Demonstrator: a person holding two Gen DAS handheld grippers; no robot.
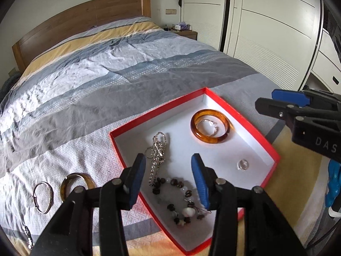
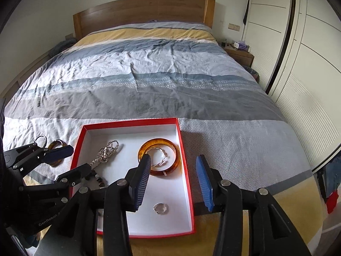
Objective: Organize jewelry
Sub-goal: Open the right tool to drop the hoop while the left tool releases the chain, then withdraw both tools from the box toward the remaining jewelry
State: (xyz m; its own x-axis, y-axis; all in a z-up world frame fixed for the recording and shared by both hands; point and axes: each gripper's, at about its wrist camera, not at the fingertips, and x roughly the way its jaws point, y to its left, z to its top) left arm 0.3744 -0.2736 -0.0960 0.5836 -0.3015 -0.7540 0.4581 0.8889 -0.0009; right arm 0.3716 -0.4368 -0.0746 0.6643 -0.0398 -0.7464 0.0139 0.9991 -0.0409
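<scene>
The red box [image 1: 257, 129] lies open on my striped bedspread [image 1: 89, 89], and everything else I place by it. Inside, near its far corner, lies the amber bangle [image 1: 210, 126] with a thin silver bracelet [image 1: 210, 125] inside its ring. Along the box's left wall sprawls the silver chain [image 1: 158, 149], and at the near end lies the beaded bracelet [image 1: 177, 198]. A small clear ring [image 1: 242, 164] sits alone by the right wall. Outside the box, to its left on the bedspread, lie a brown bangle [image 1: 76, 181] and a silver hoop [image 1: 42, 197].

My left gripper [image 1: 168, 178] hangs tilted down over the box's near end, jaws apart, nothing between them. My right gripper [image 2: 173, 180] hangs tilted down over the box's right wall, jaws likewise apart and empty. So 2 claws hold nothing.
</scene>
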